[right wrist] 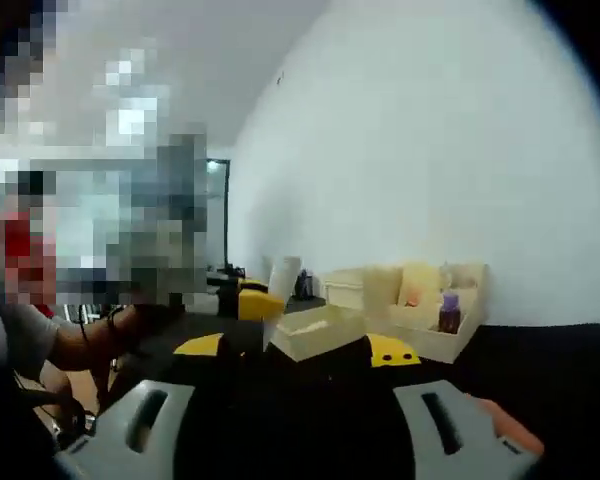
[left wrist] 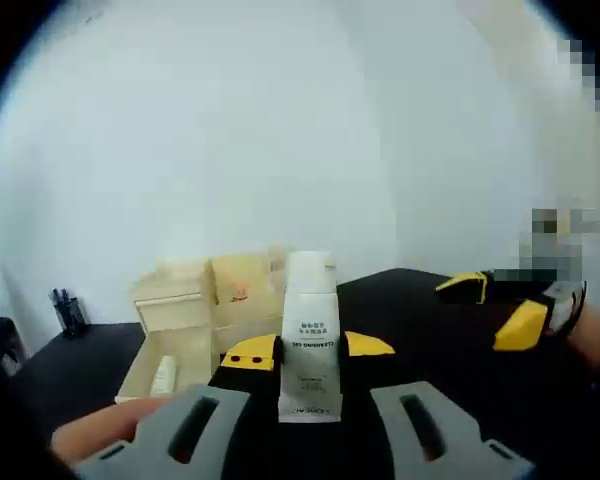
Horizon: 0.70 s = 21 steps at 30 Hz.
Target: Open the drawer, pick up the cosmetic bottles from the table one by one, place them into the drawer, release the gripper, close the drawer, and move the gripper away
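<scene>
White cleansing-gel tube (left wrist: 310, 335) stands pinched in our left gripper (left wrist: 310, 352) above the black table (left wrist: 440, 340), near the open wooden drawer (left wrist: 170, 365); our right gripper (right wrist: 295, 352) jaws are spread, empty.

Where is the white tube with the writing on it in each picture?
Left gripper view: the white cleansing gel tube stands bottom centre, held between the left gripper's yellow-tipped jaws.
Right gripper view: the same tube is small, left of centre, above the open drawer.
Shared landmark: the pale wooden organizer on the black table.
</scene>
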{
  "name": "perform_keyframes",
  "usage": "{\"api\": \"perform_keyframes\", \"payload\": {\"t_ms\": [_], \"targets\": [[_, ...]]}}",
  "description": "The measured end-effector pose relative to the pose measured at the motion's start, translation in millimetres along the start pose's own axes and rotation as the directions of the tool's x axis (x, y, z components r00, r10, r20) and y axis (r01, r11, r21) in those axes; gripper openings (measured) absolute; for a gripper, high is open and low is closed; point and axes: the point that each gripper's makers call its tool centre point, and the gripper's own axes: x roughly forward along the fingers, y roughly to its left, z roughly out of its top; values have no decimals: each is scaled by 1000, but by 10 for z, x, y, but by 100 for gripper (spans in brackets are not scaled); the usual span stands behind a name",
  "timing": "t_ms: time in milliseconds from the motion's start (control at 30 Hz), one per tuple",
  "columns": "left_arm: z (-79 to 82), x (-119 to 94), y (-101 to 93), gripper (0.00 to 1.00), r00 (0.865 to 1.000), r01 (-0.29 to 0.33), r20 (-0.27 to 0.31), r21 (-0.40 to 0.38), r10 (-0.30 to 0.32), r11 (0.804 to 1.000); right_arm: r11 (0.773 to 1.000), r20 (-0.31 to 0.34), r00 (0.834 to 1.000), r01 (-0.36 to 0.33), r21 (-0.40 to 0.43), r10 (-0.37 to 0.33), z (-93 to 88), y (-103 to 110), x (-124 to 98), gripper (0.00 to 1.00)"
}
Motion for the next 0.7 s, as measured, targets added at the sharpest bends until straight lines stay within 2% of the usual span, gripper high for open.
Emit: {"api": "perform_keyframes", "payload": {"t_ms": [167, 233, 333, 467, 600, 700], "targets": [[149, -24, 275, 18, 999, -34, -7, -17, 34, 999, 996, -89, 996, -20, -92, 12, -183, 83, 73, 67], [178, -17, 365, 18, 999, -44, -18, -17, 44, 999, 992, -138, 990, -37, -119, 20, -291, 131, 108, 73], [177, 15, 462, 18, 998, -50, -44, 5, 50, 999, 982, -193, 981, -42, -185, 6, -420, 164, 150, 79], [185, 101, 641, 18, 994, -73, -76, 27, 75, 997, 973, -225, 974, -43, -226, -9, -478, 129, 163, 82], [200, 210, 865, 18, 990, -102, -92, 17, 103, 995, 970, -232, 972, -37, -242, -21, -484, 110, 172, 81], [142, 312, 1054, 18, 982, -135, -134, -5, 133, 991, 970, -226, 974, -31, -243, -26, -466, 95, 180, 80]]}}
